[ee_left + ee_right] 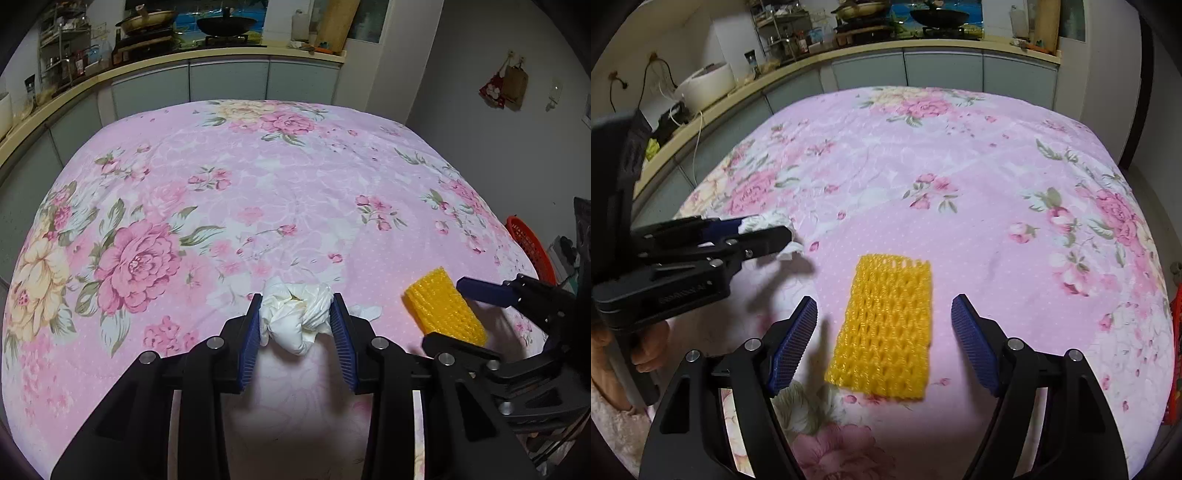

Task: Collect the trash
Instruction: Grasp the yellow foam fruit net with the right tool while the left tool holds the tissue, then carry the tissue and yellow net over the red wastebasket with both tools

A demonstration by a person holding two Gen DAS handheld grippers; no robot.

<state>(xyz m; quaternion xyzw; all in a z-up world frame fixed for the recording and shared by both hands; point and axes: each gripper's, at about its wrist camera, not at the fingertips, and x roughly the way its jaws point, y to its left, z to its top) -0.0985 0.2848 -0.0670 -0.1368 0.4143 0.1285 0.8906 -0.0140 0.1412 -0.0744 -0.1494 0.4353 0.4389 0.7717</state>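
White crumpled tissue (295, 314) sits pinched between the left gripper (295, 317) fingers, low over the pink floral desk cloth (258, 192). Just beside it, a yellow foam net (886, 328) lies flat between the right gripper (884, 325) fingers, which stand apart without touching it. Only the right wrist view shows a hand (646, 347) on the left gripper's handle.

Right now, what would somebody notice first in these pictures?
Probably the bright yellow foam net sleeve, lying flat on the pink flowered tablecloth between the open right gripper's blue pads. Next, the crumpled white tissue wad, squeezed in the left gripper just to the sleeve's left.
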